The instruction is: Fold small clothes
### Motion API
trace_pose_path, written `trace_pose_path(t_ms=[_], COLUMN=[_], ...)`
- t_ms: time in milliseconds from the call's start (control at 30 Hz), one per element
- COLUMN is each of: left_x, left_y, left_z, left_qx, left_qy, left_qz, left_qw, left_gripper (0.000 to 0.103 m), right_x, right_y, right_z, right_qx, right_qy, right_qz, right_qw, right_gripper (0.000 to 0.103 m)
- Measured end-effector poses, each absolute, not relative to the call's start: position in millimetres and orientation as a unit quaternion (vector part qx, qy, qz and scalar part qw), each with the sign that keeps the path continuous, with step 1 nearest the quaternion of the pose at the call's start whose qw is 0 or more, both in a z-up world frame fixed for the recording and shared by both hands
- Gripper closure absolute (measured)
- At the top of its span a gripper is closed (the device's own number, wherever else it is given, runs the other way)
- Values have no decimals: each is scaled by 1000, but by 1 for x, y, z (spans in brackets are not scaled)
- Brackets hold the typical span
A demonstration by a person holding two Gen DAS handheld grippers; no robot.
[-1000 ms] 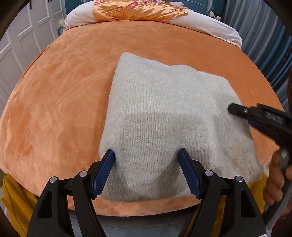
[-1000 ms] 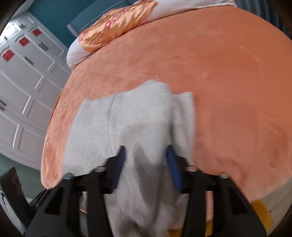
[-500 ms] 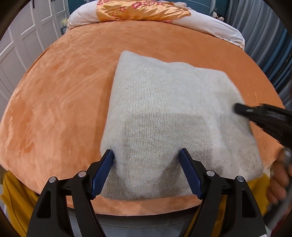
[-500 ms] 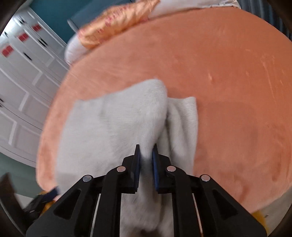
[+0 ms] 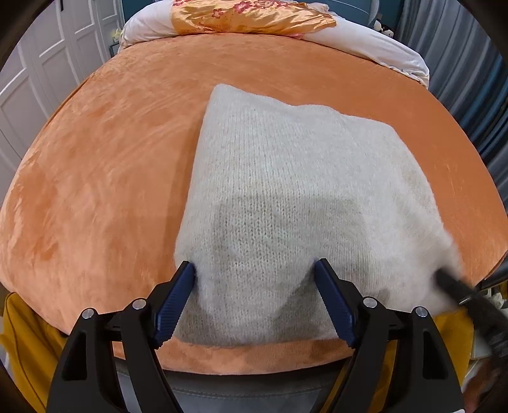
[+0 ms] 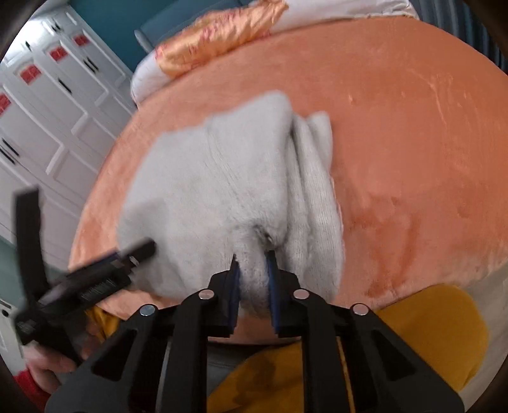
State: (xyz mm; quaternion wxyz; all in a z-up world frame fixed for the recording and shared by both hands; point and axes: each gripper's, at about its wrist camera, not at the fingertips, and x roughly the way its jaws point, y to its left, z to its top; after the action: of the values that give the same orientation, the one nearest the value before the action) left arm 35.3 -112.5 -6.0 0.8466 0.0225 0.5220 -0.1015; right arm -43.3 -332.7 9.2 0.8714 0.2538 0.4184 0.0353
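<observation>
Knitwear first: a pale grey fuzzy sweater point(image 5: 285, 190) lies already folded into a thick rectangle on the near part of an orange plush bedspread point(image 5: 101, 178), its near edge close to the bed's edge. From the right wrist view the folded layers show as stacked ridges along the garment's right side, so the piece looks well along in its folding.

At its near right corner the right gripper point(image 6: 253, 273) has its blue-padded fingers drawn in on a bunch of the knit, pinching several layers together; gripping there would let the person lift or carry that side over without the layers sliding apart. The left gripper point(image 5: 254, 295) sits at the near left corner with its fingers spread wide, the wool bulging between them but not clamped. It seems poised to take the matching corner, so both ends can move together and the fold stays square.

Beyond the sweater, an orange floral pillow point(image 5: 250, 16) rests on white bedding point(image 5: 374, 44) at the bed's head, with white panelled wardrobe doors point(image 6: 47, 120) to the left.
</observation>
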Motion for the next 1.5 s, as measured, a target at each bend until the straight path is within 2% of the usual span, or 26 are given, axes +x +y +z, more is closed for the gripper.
trace_pose_path(t_ms=[67,133,233,267,333,533,633,667,867,900,933,1033,1100,1133,1233,1267,1500], left_x=[34,33,33,32,30,29,29,29,28,29,29,30,31,32,32,31,32], left_y=[-110,-110,-114,-115,-116,-118,-120,-121,-121,-121,-121,-120,-119,-118,-119,-119,-116], left_z=[-5,-6,-13,-15,-16,-17,-17,-17,-16,-16,-16,-16,-16,-17,-19,-20,-22], left_qx=[12,13,29,33,45,45,46,46,46,45,45,42,35,33,40,45,42], left_qy=[522,522,527,529,524,526,524,524,526,526,526,526,526,527,528,529,530], left_qz=[-104,-103,-98,-97,-95,-91,-89,-88,-86,-86,-85,-85,-85,-84,-84,-85,-83], left_qw=[846,847,844,843,845,845,846,846,845,845,845,845,845,845,844,843,843], left_gripper=[27,27,26,25,25,24,24,24,24,24,24,23,20,20,20,20,18], right_x=[-49,-48,-32,-33,-36,-35,-15,-11,39,44,46,32,28,30,47,46,11], right_y=[-339,-344,-349,-352,-354,-351,-350,-350,-347,-343,-339,-332,-337,-341,-344,-342,-338], right_z=[29,25,-42,-52,-44,13,27,22,-23,-24,-21,21,28,23,-37,-45,14], right_qx=[259,263,267,288,307,267,258,256,258,247,238,205,217,226,213,215,216], right_qy=[387,391,489,494,481,430,411,413,459,461,464,410,398,404,498,495,453], right_qz=[36,35,17,22,31,8,0,-1,-1,11,26,50,41,35,-9,-9,-2], right_qw=[885,881,830,820,821,862,874,874,850,852,853,887,890,886,840,842,865], right_gripper=[92,92,92,92,91,83,62,62,63,71,93,93,93,93,93,93,87])
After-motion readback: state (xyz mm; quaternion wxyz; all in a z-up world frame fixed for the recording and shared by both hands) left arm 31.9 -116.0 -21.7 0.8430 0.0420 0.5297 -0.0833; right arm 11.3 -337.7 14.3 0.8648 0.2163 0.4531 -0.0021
